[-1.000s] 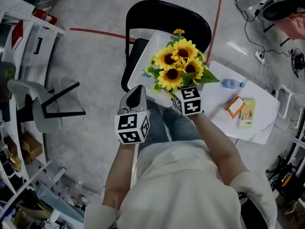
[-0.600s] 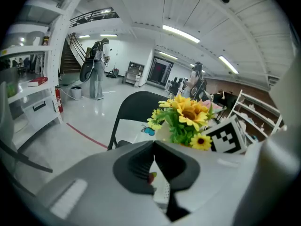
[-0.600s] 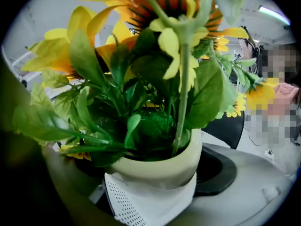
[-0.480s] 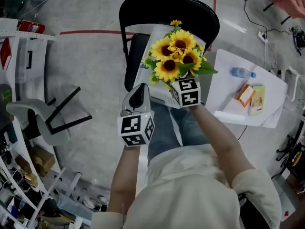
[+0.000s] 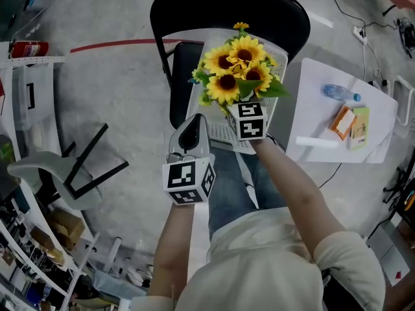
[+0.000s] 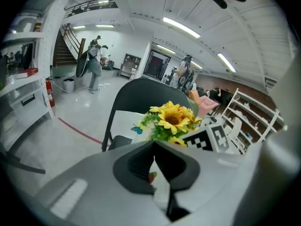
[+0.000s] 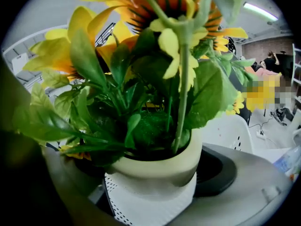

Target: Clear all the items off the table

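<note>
Even indoor brightness, perhaps soft fisheye edges

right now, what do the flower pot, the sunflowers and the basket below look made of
The flower pot is cream and smooth with a slight sheen: ceramic or plastic, can't tell which.
The sunflowers are probably artificial, fabric or plastic: very even petals, stiff glossy leaves.
The basket is most likely white plastic: a thin matte wall with regular small holes.
</note>
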